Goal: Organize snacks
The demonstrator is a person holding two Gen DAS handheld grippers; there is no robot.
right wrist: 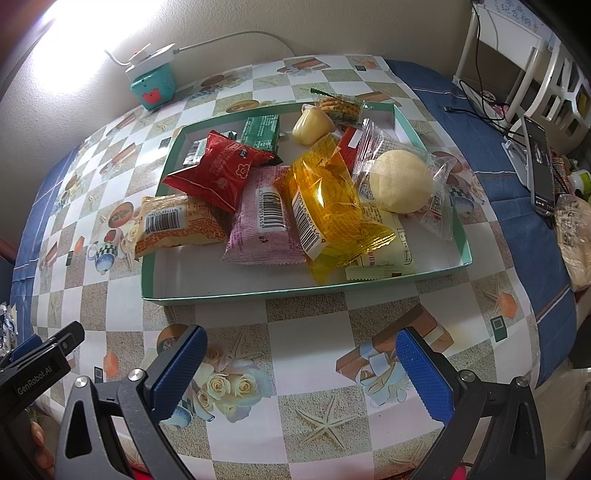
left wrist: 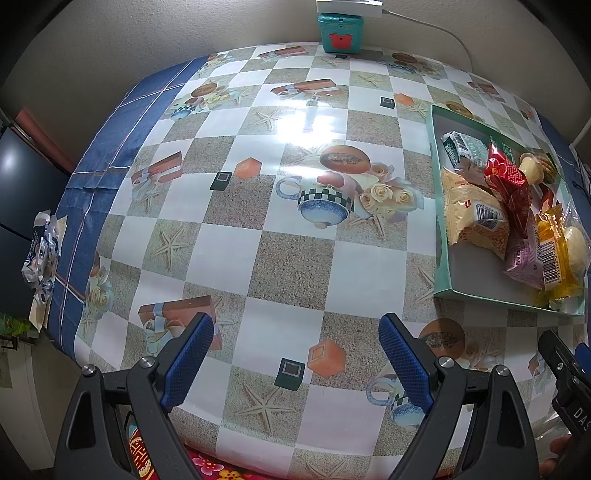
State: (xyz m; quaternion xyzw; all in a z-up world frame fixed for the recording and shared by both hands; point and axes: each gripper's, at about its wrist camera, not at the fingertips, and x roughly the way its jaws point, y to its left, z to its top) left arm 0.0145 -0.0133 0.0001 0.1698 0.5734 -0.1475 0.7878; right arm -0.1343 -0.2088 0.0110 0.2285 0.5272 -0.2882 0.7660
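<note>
1. Left wrist view first: left gripper (left wrist: 295, 363) with its blue-padded jaws spread wide, nothing between them, hovering over the checkered vinyl tablecloth (left wrist: 288, 266) printed with starfish and teacups.
2. Same view, the shallow teal cardboard tray (left wrist: 439, 236) sits off to the right on the cloth, snacks piled inside: a pale yellow packet with a barcode (left wrist: 469, 218), a red foil packet (left wrist: 506, 177), a clear orange wrapper (left wrist: 554, 254).
3. Far edge against the wall there's a small teal box with a red patch (left wrist: 340, 33). Crumpled blue-and-white wrapper (left wrist: 42, 254) hangs out on the left edge, well apart from the tray.
4. Right wrist view: right gripper (right wrist: 301, 373) also released, jaws wide apart and empty, sitting just short of the tray's near wall.
5. Tray is dead ahead here. Red foil packet overlaps a pink packet with a barcode (right wrist: 266, 218), the orange wrapper lies on top of that, and a round pale bun in clear plastic (right wrist: 400, 181) is on the right side. Green packet (right wrist: 262, 131) and a yellow jelly cup (right wrist: 312, 125) are toward the back.
6. Black phone on a stand (right wrist: 539, 162) is off right on the blue cloth.
</note>
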